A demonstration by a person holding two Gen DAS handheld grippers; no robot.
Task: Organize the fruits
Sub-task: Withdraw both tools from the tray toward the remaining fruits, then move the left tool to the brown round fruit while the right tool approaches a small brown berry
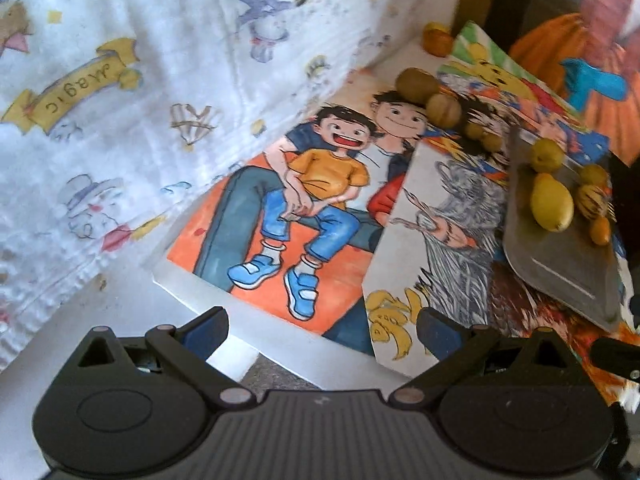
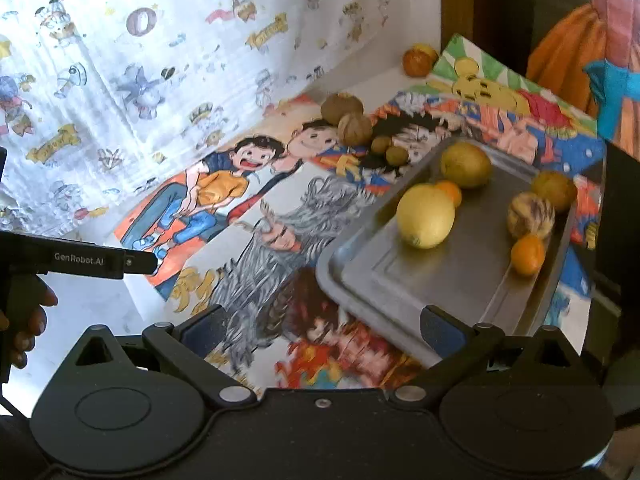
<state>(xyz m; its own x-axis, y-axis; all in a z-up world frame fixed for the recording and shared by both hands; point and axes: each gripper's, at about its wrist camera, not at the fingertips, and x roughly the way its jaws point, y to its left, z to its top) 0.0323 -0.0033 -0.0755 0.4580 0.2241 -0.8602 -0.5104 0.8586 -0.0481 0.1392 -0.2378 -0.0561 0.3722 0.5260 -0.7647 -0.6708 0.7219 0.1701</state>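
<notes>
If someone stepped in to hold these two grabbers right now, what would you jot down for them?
Left gripper: jaws open, empty, over the cartoon drawings.
Right gripper: jaws open, empty, at the near edge of the grey metal tray.
Done: six fruits on the tray, including the big yellow lemon and a small orange fruit.
Left: four brownish fruits in a row on the drawings, plus one orange fruit by the far wall.

both views are wrist fisheyes looking forward and down over their own fingers at the drawings. left view sits left, nearer the cloth [image 1: 120, 100], tray [image 1: 560, 248] at its right edge. right view sits close over the tray [image 2: 420, 280], left gripper's side at its left edge. shared: tray, boy drawing [image 1: 304, 208] [image 2: 208, 200], loose fruit behind.
</notes>
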